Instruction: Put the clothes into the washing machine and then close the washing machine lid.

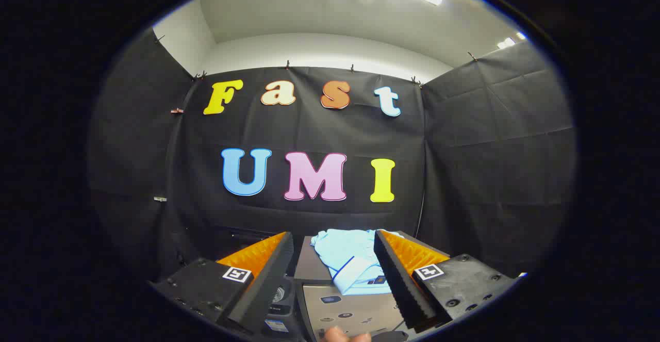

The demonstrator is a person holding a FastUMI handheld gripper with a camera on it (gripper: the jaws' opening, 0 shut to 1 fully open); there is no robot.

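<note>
Tongs (334, 275) spread apart, gripping nothing, pale blue clothes (350, 259) just ahead between fingers, atop washing machine (350, 313)

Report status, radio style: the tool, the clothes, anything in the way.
Tool open, fingers spread, gripping nothing. Light blue garment folded on the grey machine top, between and just ahead of the fingers. Nothing blocking the garment; a fingertip shows at the near edge.
</note>
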